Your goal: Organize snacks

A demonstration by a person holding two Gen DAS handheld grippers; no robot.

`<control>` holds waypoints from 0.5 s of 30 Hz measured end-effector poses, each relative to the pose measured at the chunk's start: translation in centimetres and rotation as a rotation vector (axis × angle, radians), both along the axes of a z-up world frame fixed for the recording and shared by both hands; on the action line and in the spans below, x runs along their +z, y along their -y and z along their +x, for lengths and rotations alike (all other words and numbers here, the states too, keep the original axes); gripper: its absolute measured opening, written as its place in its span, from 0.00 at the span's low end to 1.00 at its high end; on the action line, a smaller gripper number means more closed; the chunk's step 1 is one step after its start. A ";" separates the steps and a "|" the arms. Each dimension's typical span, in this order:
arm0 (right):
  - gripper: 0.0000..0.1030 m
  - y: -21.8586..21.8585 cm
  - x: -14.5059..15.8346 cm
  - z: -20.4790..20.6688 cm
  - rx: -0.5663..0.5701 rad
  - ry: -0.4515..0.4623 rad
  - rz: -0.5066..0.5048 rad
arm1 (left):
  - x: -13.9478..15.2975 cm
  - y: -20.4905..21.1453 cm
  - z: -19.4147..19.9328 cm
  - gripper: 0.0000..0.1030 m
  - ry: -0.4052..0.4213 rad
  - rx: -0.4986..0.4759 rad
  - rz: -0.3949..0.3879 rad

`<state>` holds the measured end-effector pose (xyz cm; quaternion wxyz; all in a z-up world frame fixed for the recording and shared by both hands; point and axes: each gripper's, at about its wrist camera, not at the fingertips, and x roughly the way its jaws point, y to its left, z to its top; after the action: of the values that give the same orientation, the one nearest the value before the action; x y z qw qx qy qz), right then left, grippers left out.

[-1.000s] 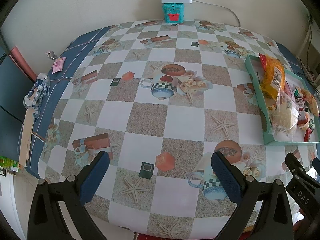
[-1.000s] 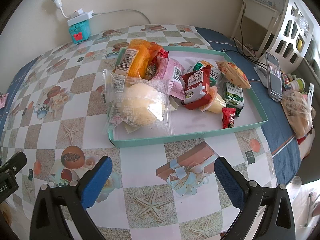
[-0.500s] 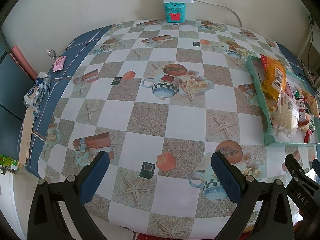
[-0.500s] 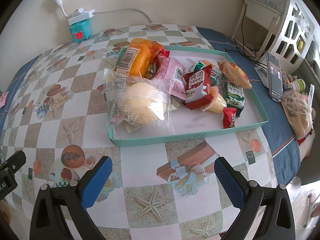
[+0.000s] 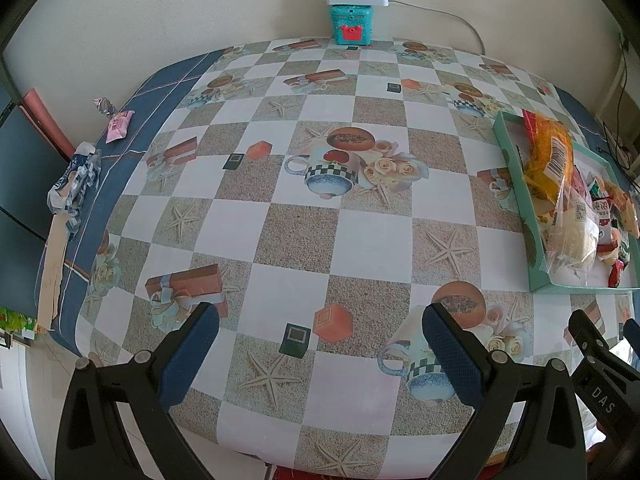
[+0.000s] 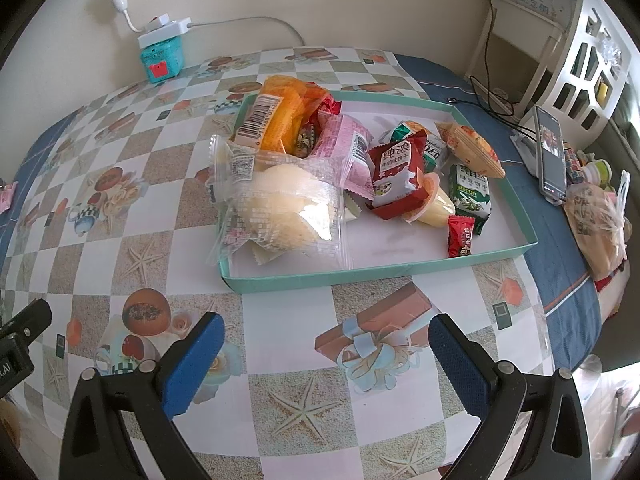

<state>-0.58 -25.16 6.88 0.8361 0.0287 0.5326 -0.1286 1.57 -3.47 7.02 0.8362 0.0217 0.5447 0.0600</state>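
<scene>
A teal tray point(image 6: 360, 276) on the checked tablecloth holds several snacks: a clear bag of pale cakes point(image 6: 280, 208), an orange packet point(image 6: 280, 116), a pink packet point(image 6: 344, 144), a red packet point(image 6: 394, 172), a green biscuit packet point(image 6: 470, 196) and a small red candy point(image 6: 460, 236). The tray also shows at the right of the left wrist view point(image 5: 516, 184). My right gripper point(image 6: 326, 356) is open and empty, just short of the tray's near wall. My left gripper point(image 5: 320, 344) is open and empty over the table, left of the tray.
A teal box with a white power strip point(image 5: 352, 24) stands at the back wall. A pink candy point(image 5: 118, 126) and a crumpled wrapper point(image 5: 74, 184) lie at the table's left edge. A phone on a stand point(image 6: 550, 152) and a bagged item point(image 6: 596, 224) sit right of the tray.
Both grippers have drifted slightly back from the table; the scene sits a little farther away. Both stay open and empty.
</scene>
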 end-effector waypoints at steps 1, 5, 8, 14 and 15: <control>1.00 0.0 0.0 0.0 0.000 0.000 0.000 | 0.0 0.0 0.0 0.99 0.000 0.000 0.000; 1.00 -0.2 -0.1 0.0 0.003 -0.004 -0.001 | 0.0 -0.1 0.0 0.99 -0.001 0.000 -0.001; 1.00 -0.2 -0.1 0.1 0.005 -0.005 -0.001 | 0.0 -0.2 0.0 0.99 0.002 0.002 -0.001; 1.00 -0.1 -0.1 0.1 0.005 -0.005 -0.001 | 0.5 -0.3 -0.2 0.99 0.027 0.017 -0.012; 1.00 -0.1 -0.1 0.1 0.005 -0.005 -0.001 | 0.6 -0.2 -0.3 0.99 0.034 0.019 -0.009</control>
<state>-0.51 -25.08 6.80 0.8351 0.0267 0.5346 -0.1268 1.29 -3.24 7.62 0.8447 0.0117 0.5310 0.0658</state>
